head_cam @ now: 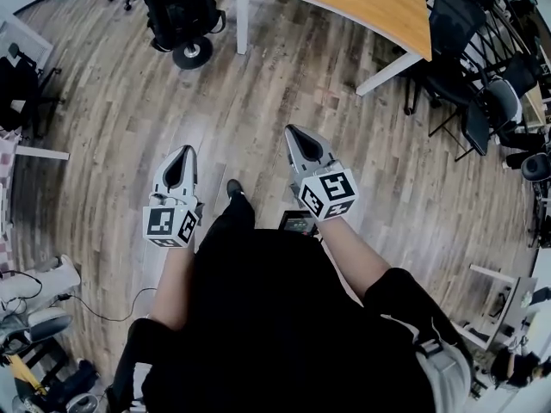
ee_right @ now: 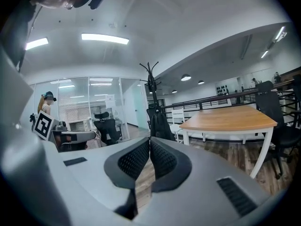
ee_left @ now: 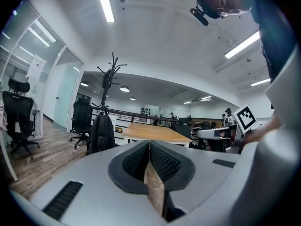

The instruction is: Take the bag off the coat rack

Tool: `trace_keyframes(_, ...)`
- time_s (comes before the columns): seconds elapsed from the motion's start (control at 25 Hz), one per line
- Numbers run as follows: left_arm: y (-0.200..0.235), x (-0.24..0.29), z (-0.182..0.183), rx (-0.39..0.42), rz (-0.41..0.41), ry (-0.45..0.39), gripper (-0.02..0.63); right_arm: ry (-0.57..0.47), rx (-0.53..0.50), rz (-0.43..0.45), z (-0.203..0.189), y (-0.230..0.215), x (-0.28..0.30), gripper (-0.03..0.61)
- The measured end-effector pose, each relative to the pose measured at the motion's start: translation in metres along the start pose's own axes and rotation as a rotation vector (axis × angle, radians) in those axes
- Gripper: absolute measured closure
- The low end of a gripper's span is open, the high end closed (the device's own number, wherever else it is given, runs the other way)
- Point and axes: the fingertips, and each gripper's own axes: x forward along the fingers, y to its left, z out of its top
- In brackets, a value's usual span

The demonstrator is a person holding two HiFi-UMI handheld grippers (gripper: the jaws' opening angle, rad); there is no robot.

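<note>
You'll find no word, number, brand or sign here that can be read. The only printed marks are the black-and-white square patterns on the left marker cube of your left claw and on the right marker cube of your right claw. They carry no letters or digits.

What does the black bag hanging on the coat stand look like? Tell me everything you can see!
The bag is black and soft-looking, maybe fabric, and it sags long and limp. It hangs on the coat rack, a dark pole with curved hooks on top, and rests against the pole above the wooden floor, near a wooden table. Which hook holds it is too small to tell.
</note>
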Motion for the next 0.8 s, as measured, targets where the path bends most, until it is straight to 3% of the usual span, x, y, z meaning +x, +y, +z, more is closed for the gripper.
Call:
trace_keyframes(0.28, 0.068, 0.056, 0.013, -0.023, 0.003, -0.011, 0.597, 0.044, -0.047, 0.025, 0.022, 0.001, 0.088, 0.545)
trace_keyframes(0.44, 0.098, 0.086, 0.022, 0.077, 0.014, -0.008, 0.597, 0.04, -0.069, 0.019, 0.04, -0.011, 0.125, 0.545)
trace_keyframes(0.52, 0.108, 0.097, 0.026, 0.089, 0.018, -0.012, 0.597, 0.044, -0.071, 0.014, 0.044, -0.02, 0.138, 0.545)
trace_keyframes(0.8, 0.139, 0.135, 0.012, 0.029, 0.049, 0.023, 0.597, 0.055, -0.031, 0.013, 0.04, -0.054, 0.181, 0.545)
